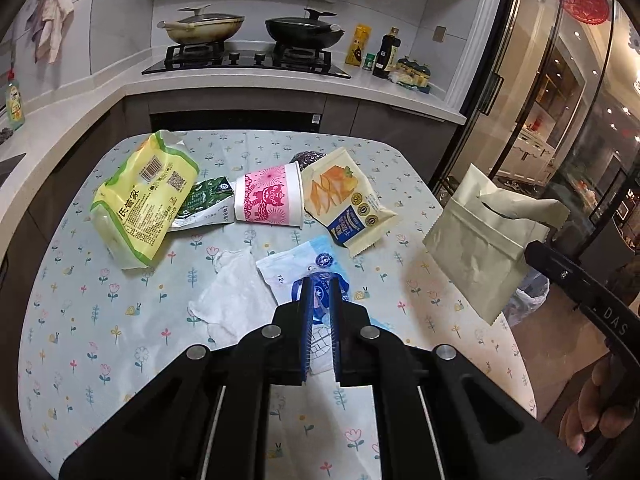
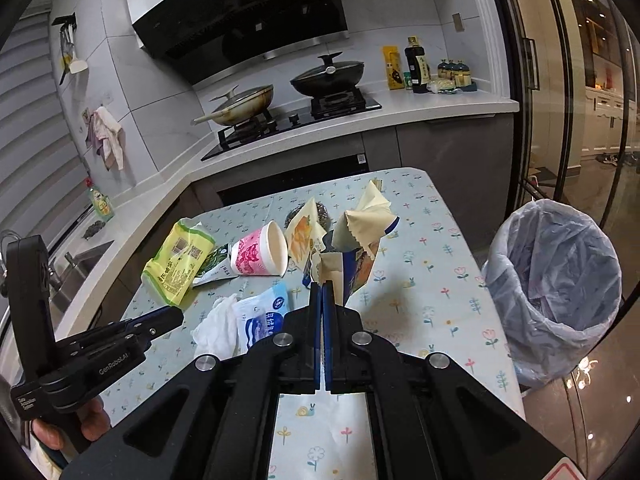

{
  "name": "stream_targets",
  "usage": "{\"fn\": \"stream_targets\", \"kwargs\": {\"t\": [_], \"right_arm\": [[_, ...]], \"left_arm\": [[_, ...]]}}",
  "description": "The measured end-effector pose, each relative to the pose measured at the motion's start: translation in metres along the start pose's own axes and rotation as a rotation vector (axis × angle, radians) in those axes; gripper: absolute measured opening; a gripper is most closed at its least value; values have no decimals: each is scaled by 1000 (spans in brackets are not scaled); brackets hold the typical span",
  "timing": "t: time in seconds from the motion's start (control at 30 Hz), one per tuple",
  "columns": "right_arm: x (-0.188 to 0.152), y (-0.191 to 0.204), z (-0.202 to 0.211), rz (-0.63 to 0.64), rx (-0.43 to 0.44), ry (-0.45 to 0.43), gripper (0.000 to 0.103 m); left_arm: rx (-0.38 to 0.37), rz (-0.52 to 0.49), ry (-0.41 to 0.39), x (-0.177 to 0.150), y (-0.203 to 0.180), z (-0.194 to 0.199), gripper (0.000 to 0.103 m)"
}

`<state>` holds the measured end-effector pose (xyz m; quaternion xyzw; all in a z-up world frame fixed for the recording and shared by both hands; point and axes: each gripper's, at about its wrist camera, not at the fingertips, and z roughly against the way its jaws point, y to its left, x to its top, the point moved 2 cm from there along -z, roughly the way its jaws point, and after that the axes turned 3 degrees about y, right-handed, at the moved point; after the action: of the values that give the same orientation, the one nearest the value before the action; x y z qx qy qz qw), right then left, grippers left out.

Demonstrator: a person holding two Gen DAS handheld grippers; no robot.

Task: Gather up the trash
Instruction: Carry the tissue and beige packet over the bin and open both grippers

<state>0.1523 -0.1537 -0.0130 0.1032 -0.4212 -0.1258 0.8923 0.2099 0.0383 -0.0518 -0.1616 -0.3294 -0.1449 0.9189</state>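
Observation:
My right gripper (image 2: pixel 322 285) is shut on a beige and blue snack bag (image 2: pixel 352 248) and holds it above the table; from the left wrist view the bag (image 1: pixel 480 240) hangs at the right. My left gripper (image 1: pixel 321 280) has its jaws nearly closed over a blue and white wrapper (image 1: pixel 296 264), close to the table; whether it grips the wrapper is unclear. On the flowered tablecloth (image 1: pixel 100 320) lie a yellow-green bag (image 1: pixel 140 200), a green carton (image 1: pixel 208 200), a pink paper cup (image 1: pixel 268 198) on its side, an orange cracker packet (image 1: pixel 344 200) and a white tissue (image 1: pixel 236 296).
A trash bin (image 2: pixel 556 284) lined with a clear bag stands on the floor right of the table. Behind the table is a counter with a gas hob, two pans (image 1: pixel 304 30) and bottles (image 1: pixel 388 52). A glass door is at the right.

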Motion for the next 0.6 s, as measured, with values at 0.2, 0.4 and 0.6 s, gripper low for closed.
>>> {"fn": "stream_targets", "kwargs": {"t": [0.2, 0.4, 0.6], "right_arm": [[-5, -20, 17, -29, -7, -18, 2], [-14, -33, 19, -58, -3, -17, 2], [-18, -33, 11, -64, -1, -2, 2]], "left_arm": [[27, 45, 31, -25, 19, 1, 8], [69, 101, 88, -53, 54, -9, 12], [103, 128, 119, -57, 64, -31, 68]]}}
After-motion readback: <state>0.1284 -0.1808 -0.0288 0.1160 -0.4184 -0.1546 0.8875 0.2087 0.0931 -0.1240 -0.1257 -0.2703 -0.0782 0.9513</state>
